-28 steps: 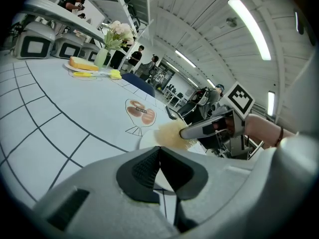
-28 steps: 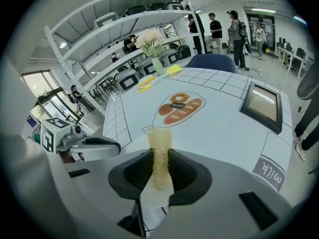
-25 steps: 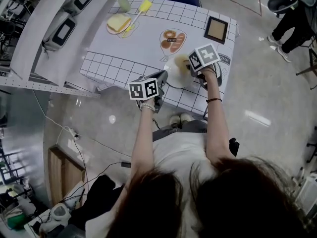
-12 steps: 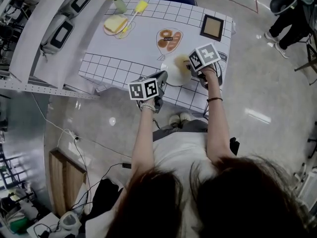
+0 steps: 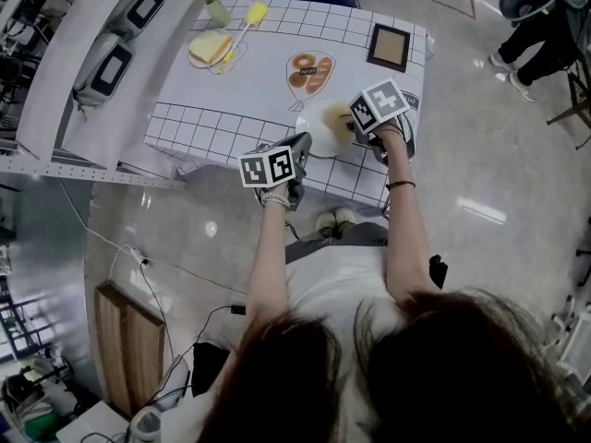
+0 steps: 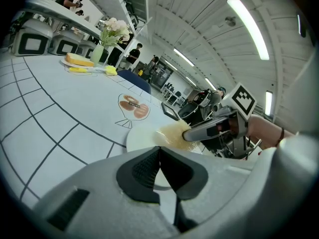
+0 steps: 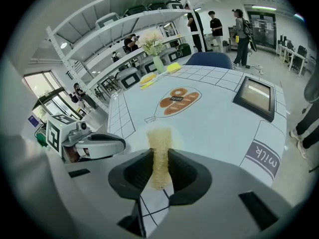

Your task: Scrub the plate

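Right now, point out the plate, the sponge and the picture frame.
Plate [image 6: 142, 139]: left gripper view, bare left side.
Sponge [image 7: 160, 146]: right gripper view, upper half.
Picture frame [image 5: 387, 47]: head view, inner panel.

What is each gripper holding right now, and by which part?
Right gripper: sponge, pinched at its near end. Left gripper: plate, apparently by its near rim.

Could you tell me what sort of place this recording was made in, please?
Probably a lab or workshop rather than a home kitchen: metal shelving holding rows of boxy equipment, a polished floor with people standing about, and one table under a cloth printed with food pictures.
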